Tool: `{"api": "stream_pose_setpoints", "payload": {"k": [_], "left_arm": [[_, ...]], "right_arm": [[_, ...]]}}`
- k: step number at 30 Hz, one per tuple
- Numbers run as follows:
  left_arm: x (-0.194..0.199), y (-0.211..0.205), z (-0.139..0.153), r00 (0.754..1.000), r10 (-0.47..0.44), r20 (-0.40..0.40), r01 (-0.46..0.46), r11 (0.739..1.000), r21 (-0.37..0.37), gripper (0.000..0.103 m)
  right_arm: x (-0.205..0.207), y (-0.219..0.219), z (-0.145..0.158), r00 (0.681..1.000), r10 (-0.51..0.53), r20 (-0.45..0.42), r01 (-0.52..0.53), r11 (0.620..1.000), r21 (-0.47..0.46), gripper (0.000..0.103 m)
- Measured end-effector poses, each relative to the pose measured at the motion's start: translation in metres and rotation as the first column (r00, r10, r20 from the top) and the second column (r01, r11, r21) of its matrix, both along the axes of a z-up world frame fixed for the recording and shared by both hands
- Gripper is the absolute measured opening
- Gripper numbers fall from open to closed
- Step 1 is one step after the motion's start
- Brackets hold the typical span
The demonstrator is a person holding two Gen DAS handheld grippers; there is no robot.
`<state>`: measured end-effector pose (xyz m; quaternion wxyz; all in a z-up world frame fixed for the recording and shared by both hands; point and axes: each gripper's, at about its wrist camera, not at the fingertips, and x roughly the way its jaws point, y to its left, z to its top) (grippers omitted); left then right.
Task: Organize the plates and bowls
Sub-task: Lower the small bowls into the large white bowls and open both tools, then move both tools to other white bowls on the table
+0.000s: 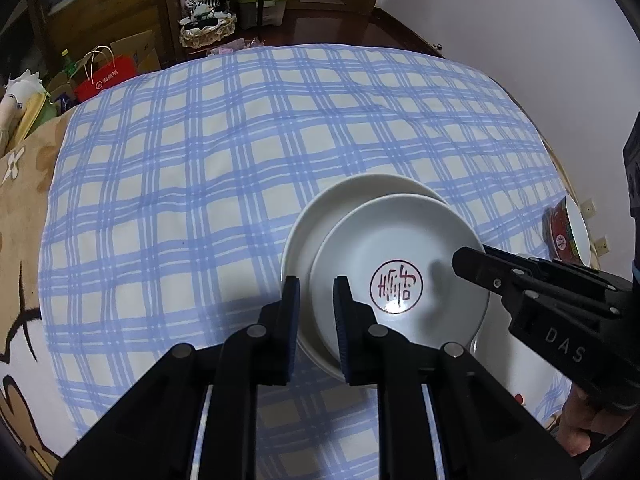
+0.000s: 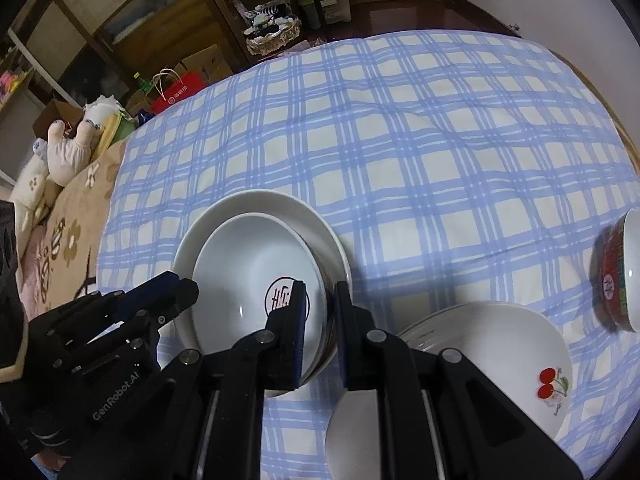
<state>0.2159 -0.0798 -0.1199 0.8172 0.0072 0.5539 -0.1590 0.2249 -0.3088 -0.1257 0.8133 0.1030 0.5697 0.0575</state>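
Note:
A white bowl with a red seal mark (image 1: 400, 264) (image 2: 248, 272) sits inside a larger plain white plate (image 1: 316, 216) (image 2: 256, 204) on the blue checked cloth. My left gripper (image 1: 316, 312) straddles the left rims of the bowl and the plate, fingers a little apart; it also shows in the right wrist view (image 2: 176, 284). My right gripper (image 2: 320, 320) straddles the bowl's right rim, fingers slightly apart; it shows in the left wrist view (image 1: 464, 264). Whether either one presses the rim is unclear.
A stack of white plates with a cherry-print plate (image 2: 500, 344) on top lies right of the bowl. A red patterned bowl (image 2: 616, 272) (image 1: 568, 232) lies on its side at the far right. A beige blanket (image 1: 24, 208) lies left; room clutter lies beyond the bed.

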Motion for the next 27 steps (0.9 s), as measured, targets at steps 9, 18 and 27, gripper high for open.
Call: {"api": "stream_pose_setpoints", "payload": {"k": [9,18,27], "left_arm": [[-0.003,-0.001,0.014,0.998,-0.001,0.059,-0.004,0.997,0.079,0.048],[-0.008,0.006,0.024,0.996,0.009,0.09,-0.018,0.995,0.1,0.071],[-0.02,-0.013,0.045,0.987,-0.04,0.156,0.015,0.988,0.156,0.089]], "right_arm": [[-0.003,-0.006,0.001,1.0,-0.013,-0.027,0.015,0.998,0.056,0.022],[-0.014,-0.023,0.028,0.997,-0.067,0.031,0.067,0.998,0.004,0.069],[-0.028,-0.06,0.06,0.985,-0.145,0.093,0.149,0.988,-0.035,0.097]]}}
